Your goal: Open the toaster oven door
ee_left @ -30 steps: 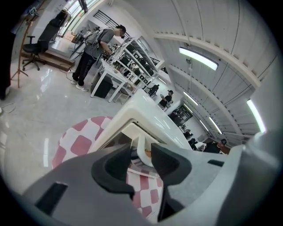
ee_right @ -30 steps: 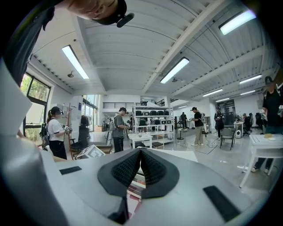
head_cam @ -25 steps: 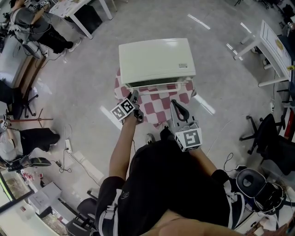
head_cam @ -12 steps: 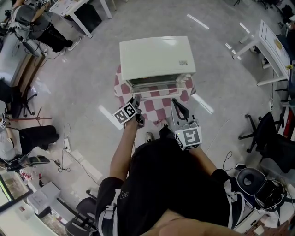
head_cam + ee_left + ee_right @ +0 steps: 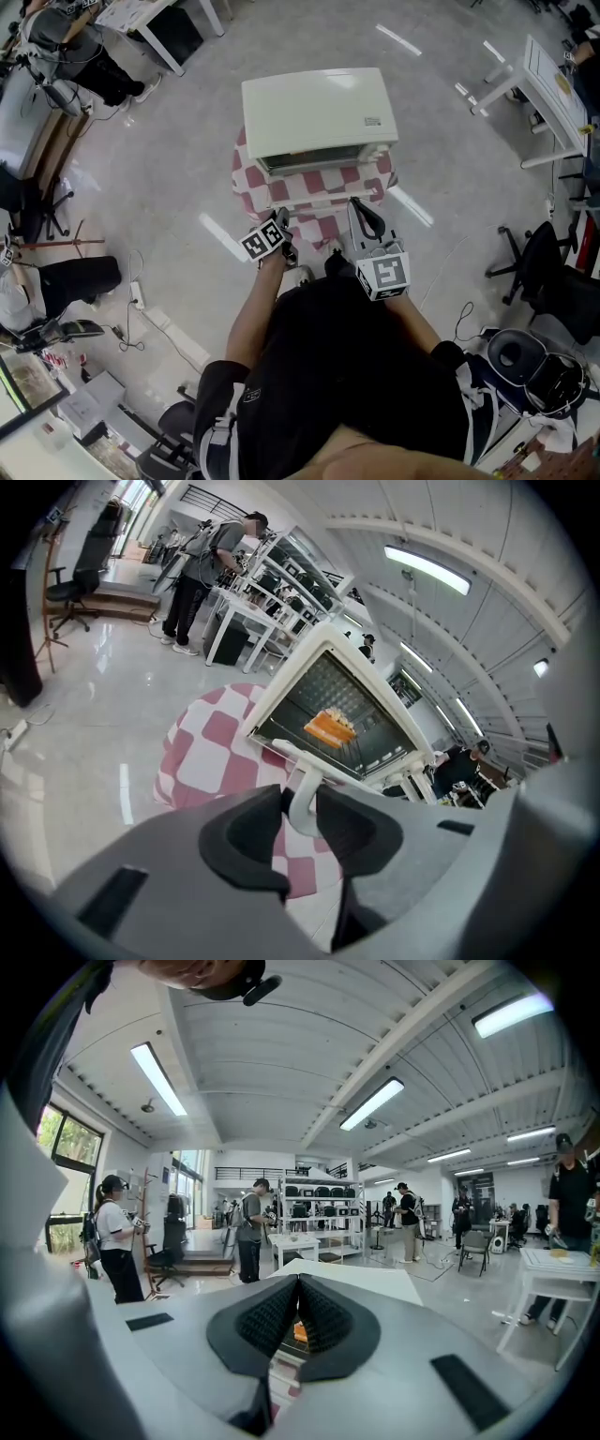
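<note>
A cream toaster oven (image 5: 314,112) stands on a red and white checked cloth (image 5: 281,192). Its glass door (image 5: 323,183) hangs well open toward me, the white handle (image 5: 323,201) at its near edge. My left gripper (image 5: 280,220) is at the handle's left end. In the left gripper view the handle's white post (image 5: 302,799) sits between the pads of the left gripper (image 5: 300,813), which have just been closing and touch it on both sides. Orange food (image 5: 330,728) lies on the rack inside. My right gripper (image 5: 356,208) hovers shut and empty before the door's right end, its pads (image 5: 281,1316) pressed together.
The oven's small cloth-covered table stands alone on a pale shiny floor. White desks (image 5: 548,89) and an office chair (image 5: 548,277) are off to the right. People (image 5: 202,569) work at benches far left. A cable (image 5: 136,309) lies on the floor at the left.
The oven door has swung further down and toward me. My left gripper came down and back with the handle between its jaws. The right gripper stayed where it was.
</note>
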